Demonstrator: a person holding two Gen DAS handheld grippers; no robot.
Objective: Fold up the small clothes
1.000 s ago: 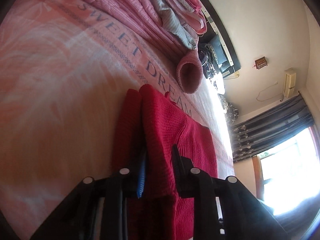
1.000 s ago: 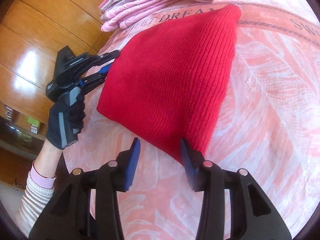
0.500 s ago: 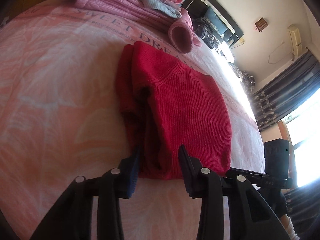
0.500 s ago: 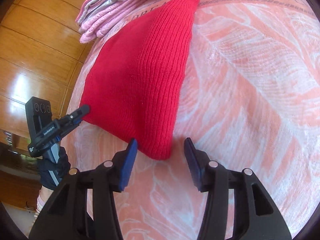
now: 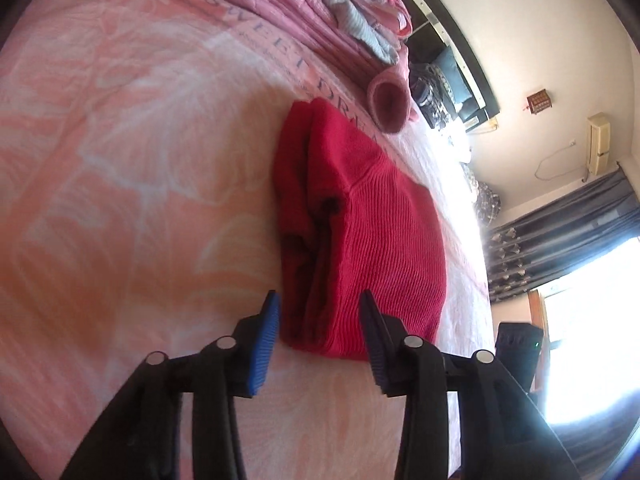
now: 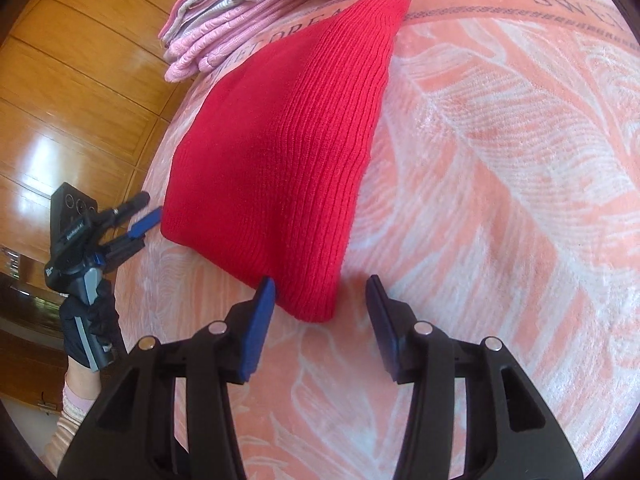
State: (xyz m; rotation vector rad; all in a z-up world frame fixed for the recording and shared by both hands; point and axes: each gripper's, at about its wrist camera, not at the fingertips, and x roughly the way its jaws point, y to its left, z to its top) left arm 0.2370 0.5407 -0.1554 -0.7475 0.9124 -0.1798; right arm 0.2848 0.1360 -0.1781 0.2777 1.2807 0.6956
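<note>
A red knitted garment (image 5: pixel 360 216) lies folded flat on the pink bedspread (image 5: pixel 120 160); its layered fold edges face the left wrist view. My left gripper (image 5: pixel 318 320) is open, its fingers just short of the garment's near edge, nothing between them. The right wrist view shows the same red garment (image 6: pixel 292 140) from its smooth side. My right gripper (image 6: pixel 320 304) is open too, its tips either side of the near corner without touching it. The left gripper (image 6: pixel 138 216) also shows there, held by a gloved hand (image 6: pixel 86 320) beside the garment's left edge.
A stack of folded pink and grey clothes (image 5: pixel 320 12) lies beyond the red garment, with a rolled pink piece (image 5: pixel 390 98) at its end. Wooden panels (image 6: pixel 60 100) stand at the left of the bed. Curtains and a bright window (image 5: pixel 580 280) are at the right.
My left gripper has let go of the garment's edge and backed off open. The garment now lies flat and folded. My right gripper has drawn back to the near corner.
</note>
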